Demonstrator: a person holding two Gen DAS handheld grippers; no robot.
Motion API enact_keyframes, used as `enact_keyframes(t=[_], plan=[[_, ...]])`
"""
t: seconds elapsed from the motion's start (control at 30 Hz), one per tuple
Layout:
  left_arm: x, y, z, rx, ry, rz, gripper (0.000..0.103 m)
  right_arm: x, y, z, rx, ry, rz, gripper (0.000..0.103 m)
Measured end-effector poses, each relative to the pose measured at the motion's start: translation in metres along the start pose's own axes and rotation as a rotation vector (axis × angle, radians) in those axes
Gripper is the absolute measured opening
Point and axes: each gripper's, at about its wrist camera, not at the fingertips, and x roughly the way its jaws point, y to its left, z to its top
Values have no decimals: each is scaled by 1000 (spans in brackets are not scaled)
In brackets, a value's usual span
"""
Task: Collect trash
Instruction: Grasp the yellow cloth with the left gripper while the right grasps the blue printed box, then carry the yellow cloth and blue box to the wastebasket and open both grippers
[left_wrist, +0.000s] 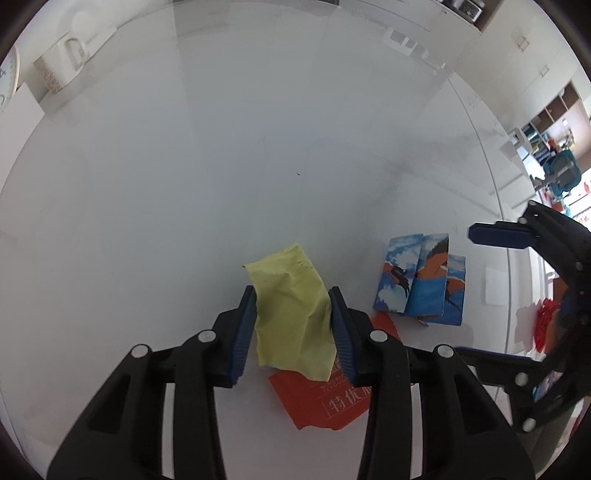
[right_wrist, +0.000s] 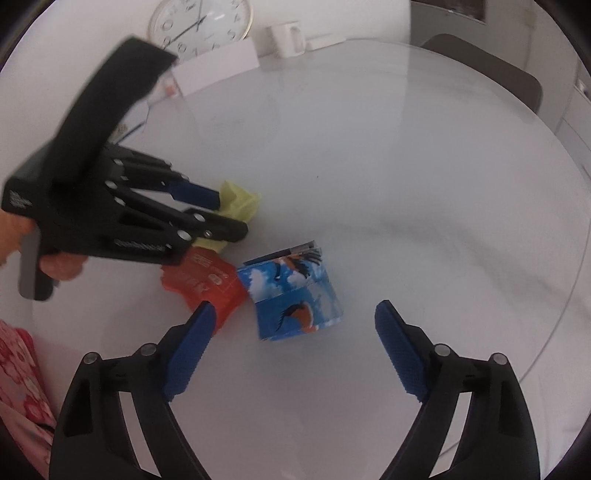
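My left gripper (left_wrist: 292, 295) is shut on a crumpled yellow paper (left_wrist: 291, 306), held just above the white round table (left_wrist: 184, 184). The paper also shows in the right wrist view (right_wrist: 240, 201), between the left gripper's fingers (right_wrist: 195, 194). A torn red wrapper (left_wrist: 325, 400) lies under the yellow paper; it also shows in the right wrist view (right_wrist: 210, 284). A folded blue carton with bird print (left_wrist: 421, 282) lies to the right. My right gripper (right_wrist: 295, 314) is open and empty, its jaws spread wide just in front of the blue carton (right_wrist: 295, 295).
A white mug (left_wrist: 68, 59) and a clock (left_wrist: 7, 81) stand at the table's far left edge; they also show in the right wrist view, mug (right_wrist: 286, 37) and clock (right_wrist: 201, 24). A white card (right_wrist: 218, 68) stands there. A pink floral bag (right_wrist: 18, 387) sits lower left.
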Motion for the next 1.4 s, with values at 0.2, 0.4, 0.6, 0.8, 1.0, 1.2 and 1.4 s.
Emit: enact_keyframes(t=[0.2,0.4,0.6,0.8,1.0,1.2,1.4], plan=[[-14,13,-12,-7,-22,-1,39,20,2,17,-85,48,4,82],[-25,18,-21,-6,-42,7,39,31,2,26,-97,84,-2,53],[-40,19,-33,-2,-62,-2,39,20,1,12,-25,52,0,52],[-60,12,-50,14,-79,-16,39,-27,-4,-20,134,-43,-26,52],[-93,-10,-73,47,-101,-38,39,-80,12,-72,309,-132,-50,52],[-123,-45,-107,131,-90,-71,39,-130,56,-124,379,-165,-82,52],[-151,-89,-150,252,-81,-92,39,-175,102,-177,466,-199,-125,52]])
